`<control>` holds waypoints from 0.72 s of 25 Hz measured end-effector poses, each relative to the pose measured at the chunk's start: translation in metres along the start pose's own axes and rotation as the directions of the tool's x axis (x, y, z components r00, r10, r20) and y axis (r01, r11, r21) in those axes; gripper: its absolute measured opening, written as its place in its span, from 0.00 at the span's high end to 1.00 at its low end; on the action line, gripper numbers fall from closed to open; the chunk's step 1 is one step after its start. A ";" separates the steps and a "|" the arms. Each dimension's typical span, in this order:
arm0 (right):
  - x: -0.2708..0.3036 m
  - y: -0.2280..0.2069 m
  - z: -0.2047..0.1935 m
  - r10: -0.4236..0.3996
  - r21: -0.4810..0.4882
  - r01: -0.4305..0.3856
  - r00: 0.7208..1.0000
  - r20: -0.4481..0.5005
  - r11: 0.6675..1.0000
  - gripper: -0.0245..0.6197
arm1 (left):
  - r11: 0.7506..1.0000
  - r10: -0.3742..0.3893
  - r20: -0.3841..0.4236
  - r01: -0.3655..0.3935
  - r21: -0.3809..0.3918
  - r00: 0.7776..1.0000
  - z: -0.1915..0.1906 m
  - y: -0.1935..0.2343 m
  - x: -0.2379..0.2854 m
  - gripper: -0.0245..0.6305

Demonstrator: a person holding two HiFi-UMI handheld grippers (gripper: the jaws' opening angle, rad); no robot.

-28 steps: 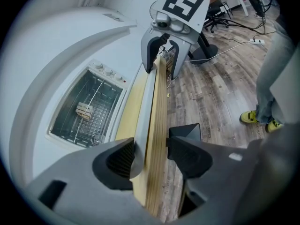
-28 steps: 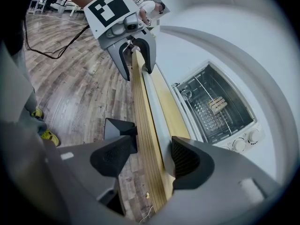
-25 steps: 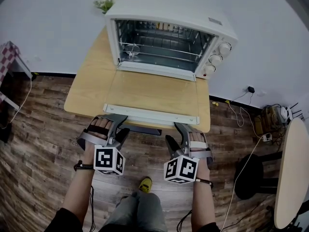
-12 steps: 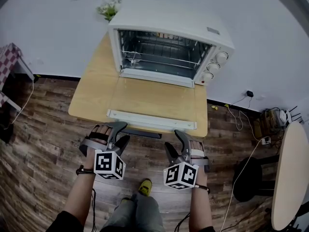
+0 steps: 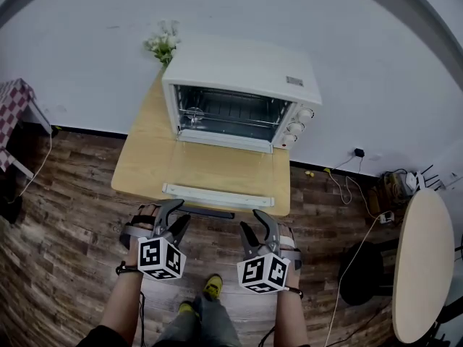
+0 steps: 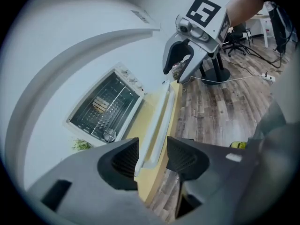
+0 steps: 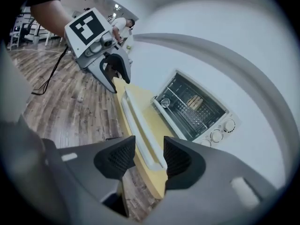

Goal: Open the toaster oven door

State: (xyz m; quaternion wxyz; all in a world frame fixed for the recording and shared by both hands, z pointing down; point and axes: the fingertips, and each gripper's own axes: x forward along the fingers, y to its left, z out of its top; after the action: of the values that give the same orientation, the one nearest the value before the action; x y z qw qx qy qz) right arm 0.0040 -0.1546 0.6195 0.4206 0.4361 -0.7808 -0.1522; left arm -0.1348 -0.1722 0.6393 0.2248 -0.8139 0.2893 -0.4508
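Backed toward 6 o'clock off the door handle [image 5: 217,195], left gripper [image 5: 176,219] and right gripper [image 5: 255,226] are closing, empty; toaster oven door [image 5: 217,166] lies open, so probably only withdrawal remains.

Lab-like workroom: plank floor [image 5: 65,194], trailing cables [image 5: 346,183], black stool [image 5: 359,270].

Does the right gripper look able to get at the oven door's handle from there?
Probably yes. The handle lies just ahead of the right gripper, with only open air between; its jaws are closing, with nothing held.
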 end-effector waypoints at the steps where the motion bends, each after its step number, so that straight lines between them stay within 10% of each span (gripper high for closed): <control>1: -0.005 -0.006 0.007 -0.003 0.011 0.003 1.000 0.009 1.000 0.65 | 1.000 0.006 0.008 -0.006 -0.017 1.000 0.006 0.006 -0.006 0.69; 18: -0.081 -0.109 0.075 -0.156 0.157 0.147 0.987 0.045 0.977 0.93 | 0.973 0.109 0.051 -0.096 -0.210 0.993 0.058 0.099 -0.091 0.82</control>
State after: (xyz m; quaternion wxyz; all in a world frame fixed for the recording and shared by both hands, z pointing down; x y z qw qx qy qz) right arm 0.0263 -0.1613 0.4661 0.3504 0.5209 -0.7664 -0.1357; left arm -0.1503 -0.1769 0.4939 0.1706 -0.8304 0.3694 -0.3806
